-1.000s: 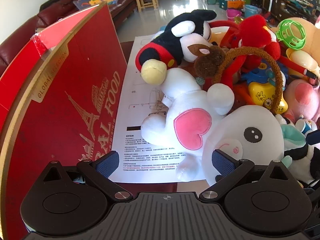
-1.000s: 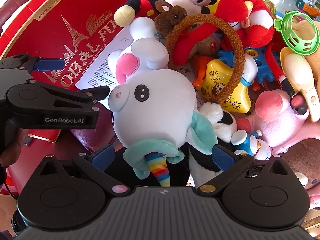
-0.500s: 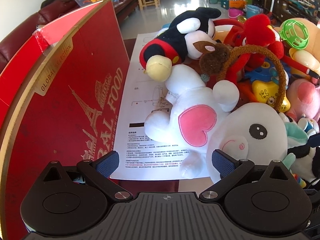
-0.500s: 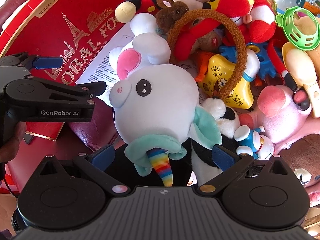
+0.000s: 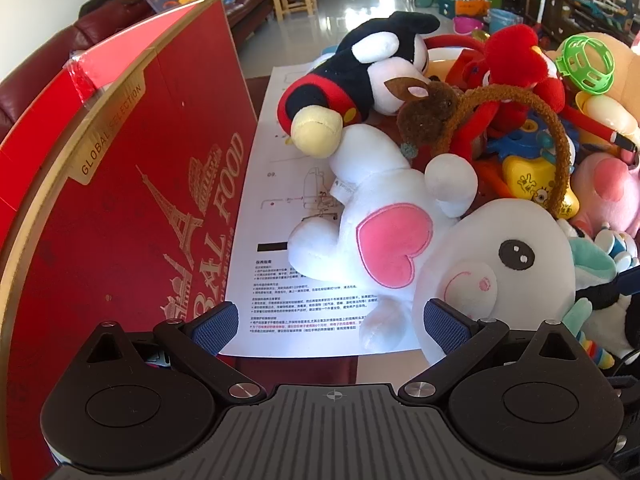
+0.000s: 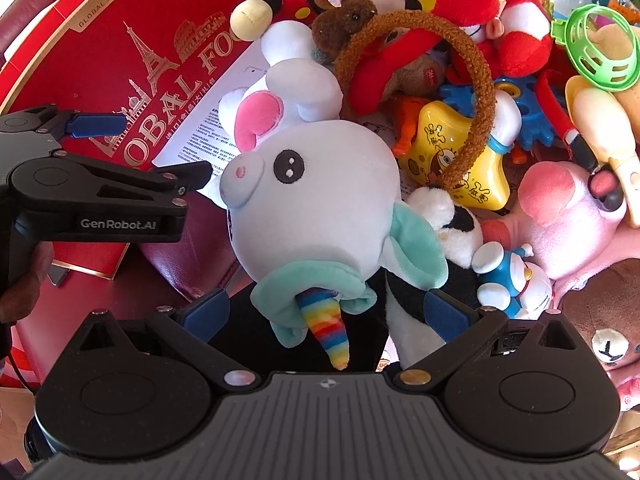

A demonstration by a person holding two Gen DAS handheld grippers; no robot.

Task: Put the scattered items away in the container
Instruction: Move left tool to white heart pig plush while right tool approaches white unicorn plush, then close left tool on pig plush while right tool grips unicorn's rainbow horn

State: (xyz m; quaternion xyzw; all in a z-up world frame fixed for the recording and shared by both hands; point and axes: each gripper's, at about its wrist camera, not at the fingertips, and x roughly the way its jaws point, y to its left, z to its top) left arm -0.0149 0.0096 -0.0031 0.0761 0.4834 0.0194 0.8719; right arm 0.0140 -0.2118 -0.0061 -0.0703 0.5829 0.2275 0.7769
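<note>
Toys lie heaped on the counter, with the white unicorn plush point(image 6: 312, 196) nearest both tools. Only the right wrist view shows its rainbow horn point(image 6: 330, 330) hanging between the spread fingers of the right tool point(image 6: 326, 314), which is released and grips nothing. That view also catches the left tool point(image 6: 132, 152) from the side, close by the unicorn's snout, a hand behind it at the frame edge. From the left wrist view, the left tool point(image 5: 330, 322) is likewise released, its fingers wide over a printed paper sheet point(image 5: 280, 184).

Far left stands the red box point(image 5: 132, 208), its gold-lettered panel tilted up; I cannot tell what is inside. Moving right: the unicorn's body with its pink heart point(image 5: 394, 246), a black and white plush point(image 5: 372, 68) above, a brown fuzzy headband point(image 5: 532, 128) arched over the pile, a yellow star toy point(image 6: 460, 160), a red plush point(image 6: 492, 16), a green plastic cage point(image 6: 600, 52), and a pink plush point(image 6: 568, 224) crowding the right side.
</note>
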